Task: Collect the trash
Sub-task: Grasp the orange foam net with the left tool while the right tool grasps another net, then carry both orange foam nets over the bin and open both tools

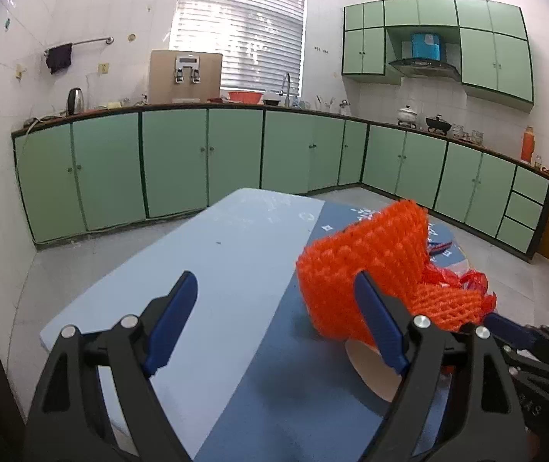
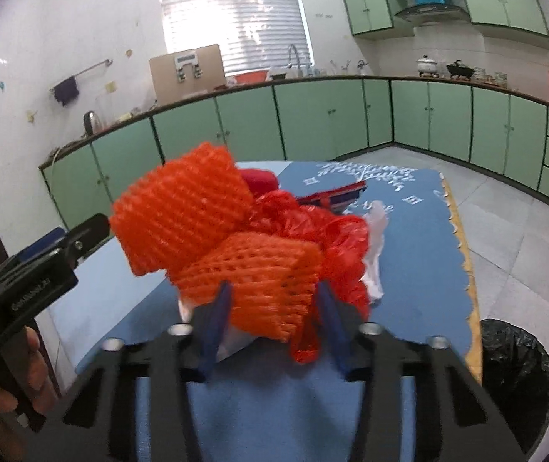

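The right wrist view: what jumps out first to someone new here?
The bright orange foam netting fills the middle, bunched with red plastic wrap on the blue table, with the right gripper closed on its lower part. At the lower right stands a bin with a black liner beside the table.

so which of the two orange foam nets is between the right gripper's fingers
The lower, flatter foam net sits between the right gripper fingers. The bulkier foam net stands above and left of it, clear of them.
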A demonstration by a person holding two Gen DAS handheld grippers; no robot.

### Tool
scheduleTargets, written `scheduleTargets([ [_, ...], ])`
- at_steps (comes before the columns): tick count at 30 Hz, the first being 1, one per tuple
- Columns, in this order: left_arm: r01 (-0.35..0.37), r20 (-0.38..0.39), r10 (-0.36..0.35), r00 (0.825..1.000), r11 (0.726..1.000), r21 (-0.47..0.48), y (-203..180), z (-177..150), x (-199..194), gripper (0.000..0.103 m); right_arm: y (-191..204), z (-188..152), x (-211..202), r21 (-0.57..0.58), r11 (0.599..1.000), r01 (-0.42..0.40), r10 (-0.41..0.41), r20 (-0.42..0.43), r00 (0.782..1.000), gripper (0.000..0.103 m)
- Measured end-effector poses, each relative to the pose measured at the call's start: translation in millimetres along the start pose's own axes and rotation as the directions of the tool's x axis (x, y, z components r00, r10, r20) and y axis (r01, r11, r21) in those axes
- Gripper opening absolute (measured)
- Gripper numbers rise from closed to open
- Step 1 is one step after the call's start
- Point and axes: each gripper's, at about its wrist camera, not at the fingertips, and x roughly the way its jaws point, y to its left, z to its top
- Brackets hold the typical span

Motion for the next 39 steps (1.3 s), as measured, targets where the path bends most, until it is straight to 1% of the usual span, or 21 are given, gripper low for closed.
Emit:
scheduleTargets([
  [1,0.009,-0.006,-0.009,1.000,1.000,0.002,0,-1,2,0.081,1,0,3,-0.001,1.000,-0.010,0.010,-0.008,1.000,0.016],
  [3,0.035,-0.012,-0.035,0.999,0.999,0.004,-1,-4,7,0.081,2,0,4,-0.001,1.000,-0.029,0.029,-0.019,0.999,0.007],
  [4,0.047,-0.015,-0.047,0.999,0.999,0.003,0,-5,9,0.081,2,0,3,-0.004,0.999,-0.038,0.038,-0.015,0.999,0.005],
  [9,0.111,-0.038,-0.112,0.993,0.994,-0.021,-3,-7,24,0.081,-1,1,-8,-0.021,0.999,-0.049,0.049,0.002,0.999,0.004],
  [10,0.123,-0.042,-0.124,0.991,0.992,-0.028,-3,-7,28,0.079,-2,1,-9,-0.021,0.998,-0.053,0.053,0.003,0.999,0.004],
  [11,0.135,-0.045,-0.136,0.990,0.990,-0.036,-4,-7,30,0.074,-1,2,-11,-0.023,0.998,-0.055,0.055,0.002,0.998,0.004],
  [12,0.150,-0.049,-0.152,0.987,0.988,-0.043,-6,-7,32,0.070,-1,3,-10,-0.025,0.998,-0.056,0.056,0.000,0.998,0.004],
  [13,0.162,-0.051,-0.164,0.985,0.986,-0.047,-7,-7,34,0.063,-2,3,-11,-0.025,0.998,-0.057,0.057,-0.001,0.998,0.004],
  [14,0.172,-0.053,-0.175,0.983,0.984,-0.048,-9,-8,35,0.054,-2,3,-11,-0.023,0.998,-0.060,0.060,-0.002,0.998,0.004],
  [15,0.192,-0.054,-0.195,0.979,0.980,-0.049,-11,-7,36,0.050,-2,3,-12,-0.021,0.998,-0.065,0.065,-0.002,0.998,0.004],
  [16,0.203,-0.055,-0.205,0.977,0.978,-0.048,-13,-7,36,0.042,-2,3,-12,-0.023,0.997,-0.067,0.067,-0.003,0.998,0.004],
  [17,0.211,-0.051,-0.213,0.976,0.977,-0.042,-16,-8,36,0.033,0,3,-12,-0.026,0.997,-0.067,0.067,-0.003,0.998,0.004],
  [18,0.213,-0.048,-0.215,0.975,0.976,-0.036,-17,-8,36,0.028,0,3,-13,-0.027,0.997,-0.068,0.068,-0.003,0.998,0.004],
  [19,0.211,-0.045,-0.212,0.976,0.977,-0.032,-18,-8,35,0.020,0,3,-13,-0.026,0.997,-0.070,0.070,-0.003,0.998,0.004],
  [20,0.210,-0.043,-0.211,0.977,0.977,-0.033,-18,-9,34,0.017,-1,4,-14,-0.026,0.997,-0.072,0.072,-0.002,0.997,0.004],
  [23,0.201,-0.026,-0.202,0.979,0.978,-0.053,-14,-8,30,0.012,-1,5,-17,-0.031,0.997,-0.074,0.074,0.005,0.997,0.004],
  [26,0.181,0.003,-0.181,0.983,0.982,-0.061,-13,-6,20,0.011,-2,8,-19,-0.034,0.997,-0.076,0.077,0.014,0.997,0.004],
  [29,0.154,0.034,-0.152,0.988,0.986,-0.065,-9,-1,8,0.010,-1,12,-26,-0.033,0.996,-0.084,0.085,0.028,0.996,0.004],
  [33,0.123,0.076,-0.120,0.990,0.991,-0.044,-7,9,-10,0.010,-2,20,-40,-0.038,0.995,-0.096,0.098,0.065,0.993,0.004],
  [35,0.119,0.095,-0.115,0.989,0.992,-0.037,-8,14,-19,0.009,-4,26,-50,-0.037,0.994,-0.102,0.105,0.089,0.990,0.004],
  [39,0.135,0.125,-0.132,0.983,0.991,-0.020,-18,25,-36,0.009,-14,37,-70,-0.014,0.994,-0.112,0.113,0.131,0.985,0.004],
])
